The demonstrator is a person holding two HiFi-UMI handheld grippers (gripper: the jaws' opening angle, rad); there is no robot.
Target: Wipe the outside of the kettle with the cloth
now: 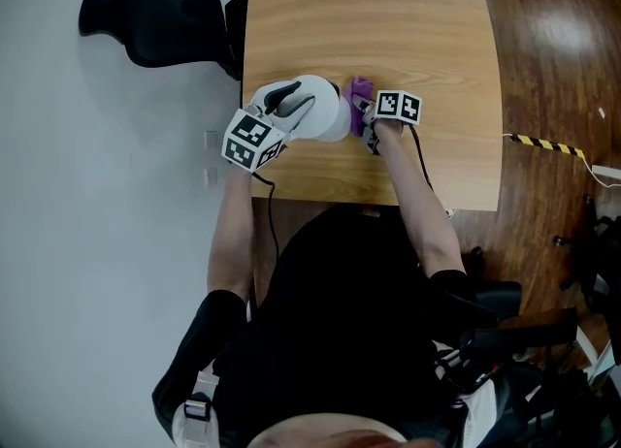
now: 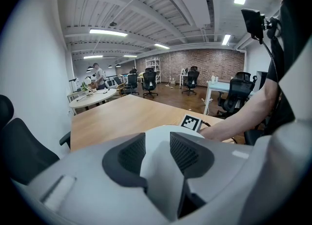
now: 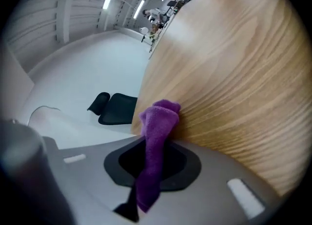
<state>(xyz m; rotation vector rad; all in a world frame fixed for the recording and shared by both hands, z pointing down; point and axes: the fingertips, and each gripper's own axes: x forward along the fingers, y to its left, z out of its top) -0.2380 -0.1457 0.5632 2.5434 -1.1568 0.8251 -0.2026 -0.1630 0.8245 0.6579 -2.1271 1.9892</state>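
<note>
Left gripper view: our left gripper (image 2: pixel 156 147) has its jaws partly apart, clamped on a white part of the kettle (image 2: pixel 163 132), which stands on the worktop (image 1: pixel 388 19). Our right gripper (image 3: pixel 152 163) pinches the purple cloth (image 3: pixel 157 126) tight, just beside the kettle.

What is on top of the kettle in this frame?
The left gripper sits over the kettle, jaws clamped on its white handle. The part of the kettle's top beneath the gripper is covered and cannot be seen.
</note>
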